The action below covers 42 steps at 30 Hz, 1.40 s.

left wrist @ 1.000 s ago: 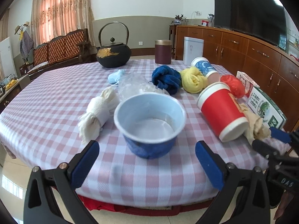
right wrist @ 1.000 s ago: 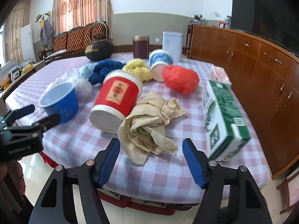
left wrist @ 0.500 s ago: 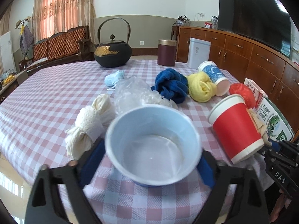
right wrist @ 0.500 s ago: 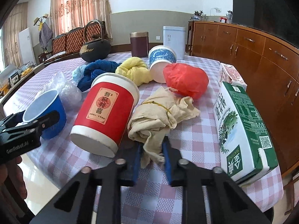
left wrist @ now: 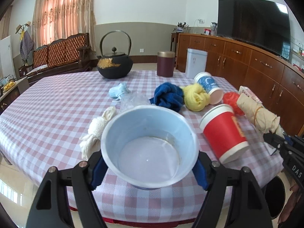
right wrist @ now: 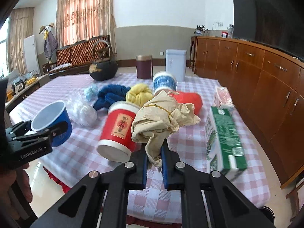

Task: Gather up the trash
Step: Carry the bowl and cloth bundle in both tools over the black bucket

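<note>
My left gripper (left wrist: pixel 149 169) is shut on a blue paper cup (left wrist: pixel 150 150) and holds it above the near table edge; the cup also shows in the right wrist view (right wrist: pixel 52 120). My right gripper (right wrist: pixel 154 159) is shut on a beige cloth bundle (right wrist: pixel 159 119) tied with a rubber band and holds it lifted off the table; the bundle shows at the right of the left wrist view (left wrist: pixel 256 114). A red paper cup (right wrist: pixel 118 129) lies on its side just left of the bundle.
On the checked tablecloth (left wrist: pixel 57 110) lie a white cloth roll (left wrist: pixel 98 131), a clear plastic bag (right wrist: pixel 80 110), blue (left wrist: pixel 168 96) and yellow (left wrist: pixel 196 97) cloths, a blue-patterned cup (left wrist: pixel 209 87), a red bag (right wrist: pixel 190 98) and a green carton (right wrist: pixel 224 138). A black kettle (left wrist: pixel 114 66) and tins stand behind.
My left gripper closed on the blue cup and lifted it toward me. My right gripper closed on the beige bundle and raised it off the table.
</note>
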Motion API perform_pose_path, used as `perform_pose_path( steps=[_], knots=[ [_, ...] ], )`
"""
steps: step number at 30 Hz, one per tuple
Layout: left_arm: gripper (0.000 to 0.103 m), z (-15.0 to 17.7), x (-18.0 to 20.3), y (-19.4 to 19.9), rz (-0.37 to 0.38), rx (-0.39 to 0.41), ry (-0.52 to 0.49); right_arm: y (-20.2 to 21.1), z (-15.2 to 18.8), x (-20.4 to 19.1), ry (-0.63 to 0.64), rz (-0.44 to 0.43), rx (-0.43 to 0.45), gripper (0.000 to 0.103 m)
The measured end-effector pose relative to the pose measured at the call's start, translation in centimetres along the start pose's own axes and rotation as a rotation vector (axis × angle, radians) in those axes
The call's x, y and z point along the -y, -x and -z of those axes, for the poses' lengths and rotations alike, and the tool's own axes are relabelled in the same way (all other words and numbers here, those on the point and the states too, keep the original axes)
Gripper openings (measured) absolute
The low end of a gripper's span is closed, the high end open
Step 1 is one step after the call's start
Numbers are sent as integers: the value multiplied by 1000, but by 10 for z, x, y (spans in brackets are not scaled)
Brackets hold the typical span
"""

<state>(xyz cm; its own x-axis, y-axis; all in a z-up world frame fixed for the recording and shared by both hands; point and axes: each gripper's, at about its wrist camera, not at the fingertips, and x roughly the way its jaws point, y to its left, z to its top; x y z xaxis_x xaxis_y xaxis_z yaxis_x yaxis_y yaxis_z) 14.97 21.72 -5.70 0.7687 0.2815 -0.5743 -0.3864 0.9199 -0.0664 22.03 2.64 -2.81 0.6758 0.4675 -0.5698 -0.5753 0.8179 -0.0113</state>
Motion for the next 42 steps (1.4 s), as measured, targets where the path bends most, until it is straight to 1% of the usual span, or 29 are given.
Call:
perform_pose_path(
  steps=[4,9,13,20,27,33,37,42],
  knots=[
    [76,-3,8,15,24,13,-12,25,-2,1,-5,9,31,13],
    [76,-3,29,37,73,25,-50,59,3,10,-31,37,60,13],
    [76,1,51,51,120,34,-86,88,15,29,-60,84,72,13],
    [76,7,102,72,218,40,-150,133,38,69,-115,179,73,13],
    [77,21,155,86,315,26,-223,172,66,110,-151,276,58,13],
    [76,35,204,92,405,5,-287,198,99,147,-199,352,23,13],
    [76,45,234,92,464,-11,-326,210,119,173,-223,390,-4,13],
    [76,62,275,90,542,-45,-377,217,145,201,-256,413,-37,13]
  ],
)
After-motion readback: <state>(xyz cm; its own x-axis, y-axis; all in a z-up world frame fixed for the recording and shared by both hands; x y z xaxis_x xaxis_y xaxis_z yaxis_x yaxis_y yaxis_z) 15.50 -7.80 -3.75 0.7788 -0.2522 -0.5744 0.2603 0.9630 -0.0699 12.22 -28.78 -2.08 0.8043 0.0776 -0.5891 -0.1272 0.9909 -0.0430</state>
